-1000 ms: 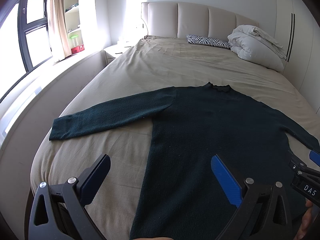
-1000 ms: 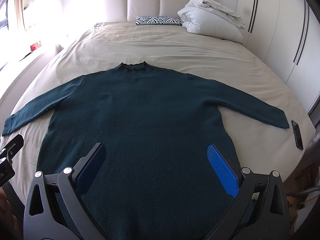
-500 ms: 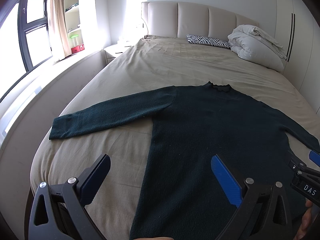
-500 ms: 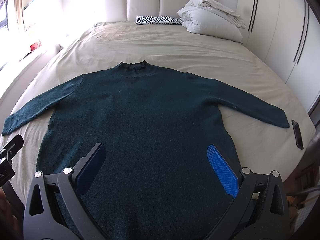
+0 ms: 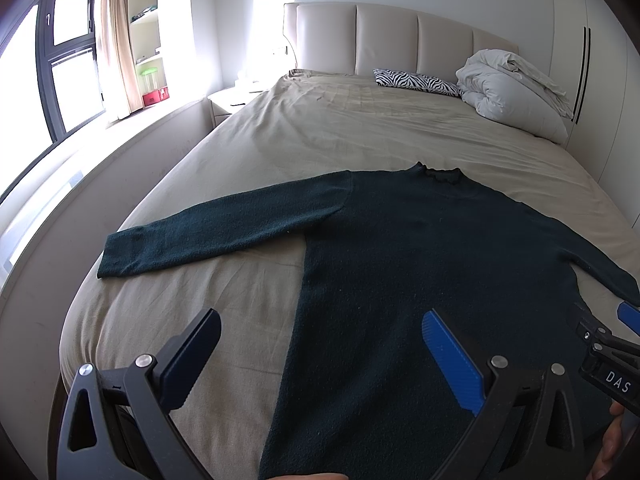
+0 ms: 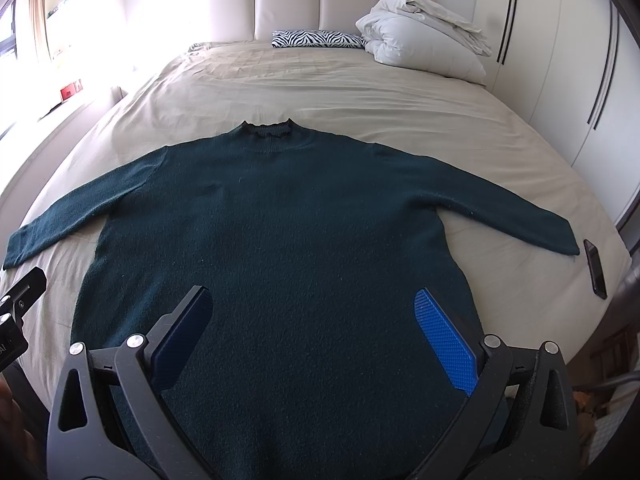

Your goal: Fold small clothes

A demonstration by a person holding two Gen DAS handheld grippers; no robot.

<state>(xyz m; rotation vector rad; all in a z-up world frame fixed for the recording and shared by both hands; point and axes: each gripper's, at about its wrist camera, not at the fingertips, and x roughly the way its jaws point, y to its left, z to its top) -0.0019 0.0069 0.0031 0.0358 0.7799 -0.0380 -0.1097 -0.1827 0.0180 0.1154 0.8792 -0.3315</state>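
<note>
Three letters, "DAS", are read on the right gripper [image 5: 624, 316] where it shows at the edge of the left camera's view; only part of it is seen there. Both tools are held spread wide, with nothing between their fingers. A dark green sweater [image 6: 272, 240] is laid flat on the bed [image 6: 320, 88], directly ahead of the right gripper [image 6: 316, 332] and ahead and to the right of the left gripper [image 5: 320, 354], its collar pointing away and both sleeves stretched out sideways. Beyond the sweater, a zebra-striped pillow [image 6: 316, 39] and a bundled white duvet [image 6: 424, 40] are set against the headboard [image 5: 384, 36]. A dark phone [image 6: 595, 269] is seen just past the right sleeve's cuff. The sweater's hem is cut off below both tools. A window [image 5: 52, 80] is washed out by glare to the left.
</note>
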